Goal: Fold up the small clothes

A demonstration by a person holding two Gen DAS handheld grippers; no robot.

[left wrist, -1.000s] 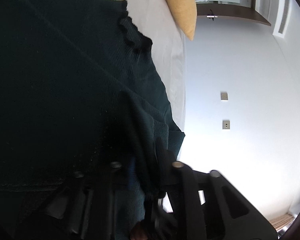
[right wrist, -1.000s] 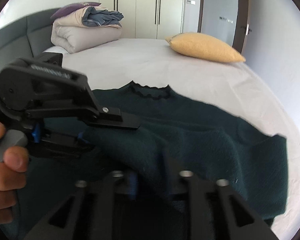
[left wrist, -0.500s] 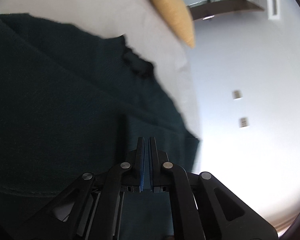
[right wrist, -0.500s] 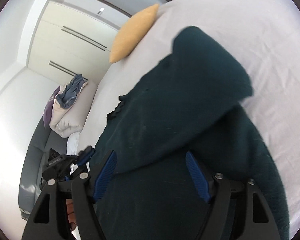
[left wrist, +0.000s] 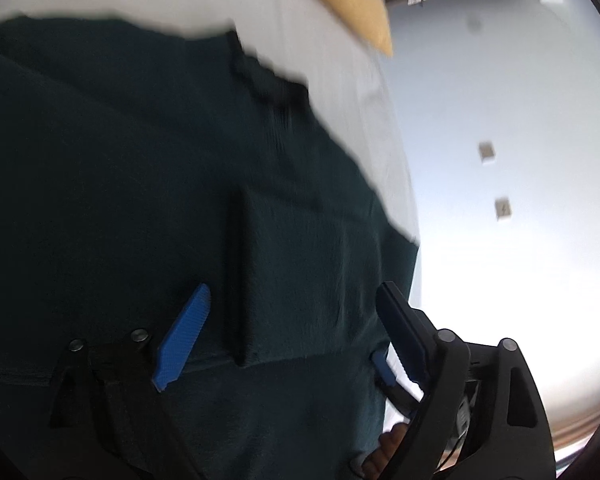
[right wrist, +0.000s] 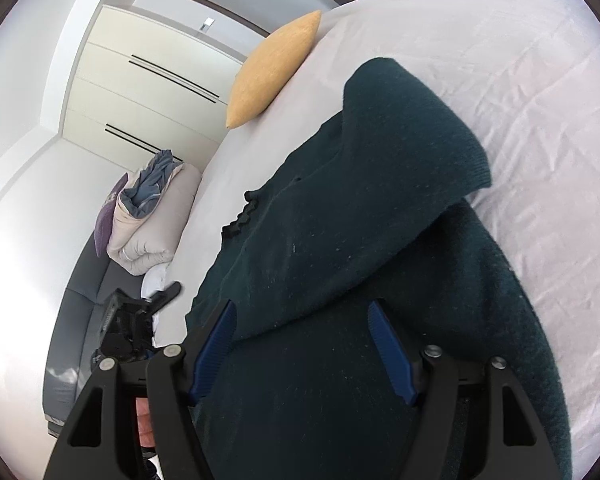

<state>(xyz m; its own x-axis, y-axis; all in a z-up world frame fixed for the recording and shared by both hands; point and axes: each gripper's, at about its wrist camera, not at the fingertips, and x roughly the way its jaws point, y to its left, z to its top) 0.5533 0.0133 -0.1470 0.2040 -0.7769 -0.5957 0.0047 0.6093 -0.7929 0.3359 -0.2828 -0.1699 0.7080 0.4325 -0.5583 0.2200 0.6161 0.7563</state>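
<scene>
A dark green knit sweater [right wrist: 360,240] lies on the white bed [right wrist: 540,80], with one sleeve folded over its body. Its scalloped neckline [right wrist: 240,216] points toward the far end of the bed. My right gripper [right wrist: 304,320] is open just above the folded sleeve, holding nothing. In the left wrist view the sweater [left wrist: 140,160] fills the frame with a folded flap [left wrist: 292,280] in the middle. My left gripper [left wrist: 292,304] is open, its jaws either side of that flap. The left gripper also shows in the right wrist view [right wrist: 140,312], beside the sweater's edge.
A yellow pillow [right wrist: 272,68] lies at the far end of the bed, also in the left wrist view [left wrist: 352,0]. A folded duvet pile [right wrist: 152,216] sits against the grey headboard [right wrist: 84,300]. White wardrobes [right wrist: 148,92] stand behind. A white wall [left wrist: 500,120] runs alongside the bed.
Both grippers let go of the sleeve after laying it over the sweater. The left gripper went from shut to wide open. The right gripper stays open above the fold.
</scene>
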